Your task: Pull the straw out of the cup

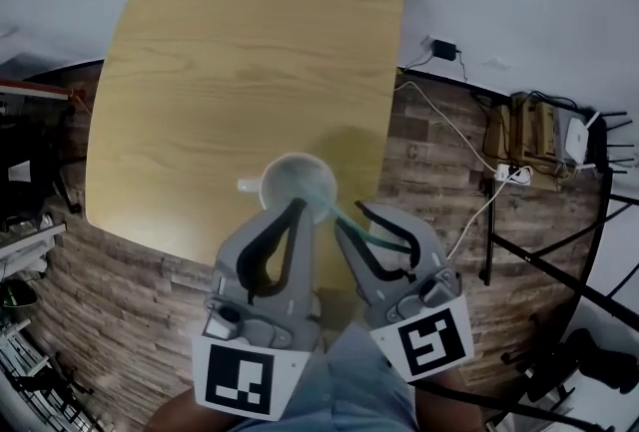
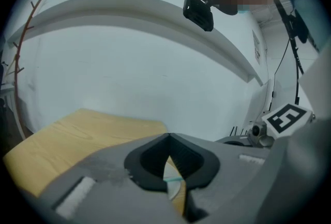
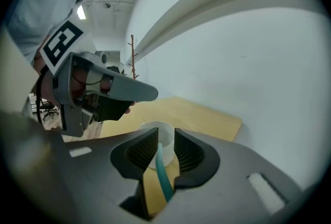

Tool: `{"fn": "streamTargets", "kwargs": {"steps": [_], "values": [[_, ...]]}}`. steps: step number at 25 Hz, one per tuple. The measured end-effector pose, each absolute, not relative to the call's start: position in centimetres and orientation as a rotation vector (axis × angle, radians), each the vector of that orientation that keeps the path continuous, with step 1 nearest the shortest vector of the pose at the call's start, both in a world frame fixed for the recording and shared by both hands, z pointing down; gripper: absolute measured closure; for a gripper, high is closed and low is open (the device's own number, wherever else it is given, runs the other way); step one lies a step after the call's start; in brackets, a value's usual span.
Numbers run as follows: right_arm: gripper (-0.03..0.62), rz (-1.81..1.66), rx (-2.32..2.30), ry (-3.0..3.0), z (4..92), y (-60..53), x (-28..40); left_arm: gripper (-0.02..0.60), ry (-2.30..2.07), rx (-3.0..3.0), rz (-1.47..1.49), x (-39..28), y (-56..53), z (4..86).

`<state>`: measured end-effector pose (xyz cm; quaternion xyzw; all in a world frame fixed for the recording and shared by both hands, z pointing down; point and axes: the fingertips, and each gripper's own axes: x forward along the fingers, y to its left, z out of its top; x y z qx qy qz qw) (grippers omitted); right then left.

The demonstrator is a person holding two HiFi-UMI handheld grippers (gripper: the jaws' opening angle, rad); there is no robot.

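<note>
**Straw in the cup, lying between the right jaws**

The only print I can find is on the grippers themselves. Each carries a cube with a black-and-white square marker: the left marker cube [image 1: 243,382] and the right marker cube [image 1: 429,340] both face the head camera. They show block patterns, not words. A small notice [image 2: 256,47] hangs on the wall in the left gripper view, too small for me to read.

The white cup [image 1: 295,183] stands on the wooden table [image 1: 250,71], close to its near edge, with its handle to the left in the head view. The teal straw [image 1: 384,240] has its lower end in the cup and leans out over the rim towards me and to the right.

My right gripper [image 1: 349,214] is released: its jaws stand apart and the straw runs through the gap between them. In the right gripper view the straw sits nearer the pad on that view's left. I cannot tell whether it touches that pad. The cup stands just beyond the jaw tips.

My left gripper [image 1: 298,206] is clenched, tips together on nothing, just at the near side of the cup. Through the slit below its tips I glimpse the cup rim and a sliver of straw.
</note>
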<state>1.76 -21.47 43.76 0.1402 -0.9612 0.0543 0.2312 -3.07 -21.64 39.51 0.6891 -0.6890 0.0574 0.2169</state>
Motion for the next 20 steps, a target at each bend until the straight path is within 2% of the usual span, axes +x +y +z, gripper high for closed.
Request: {"fn": "streamTargets", "kwargs": {"steps": [7,12,15,20], "values": [[0.491,0.21,0.314,-2.602,46.8,-20.4,1.8,0.571,-1.891,1.861,0.168,-3.1,-21.4,41.7],[0.514,0.227,0.313,-2.589,47.7,-20.2,1.7,0.571,-1.891,1.841,0.175,-3.4,-21.0,42.3],[0.551,0.238,0.326,-2.586,47.8,-20.1,1.7,0.571,-1.893,1.84,0.174,-3.6,-20.9,42.3],[0.553,0.243,0.326,-2.58,47.8,-20.0,1.8,0.571,-1.897,1.854,0.161,-3.6,-21.1,41.8]]}}
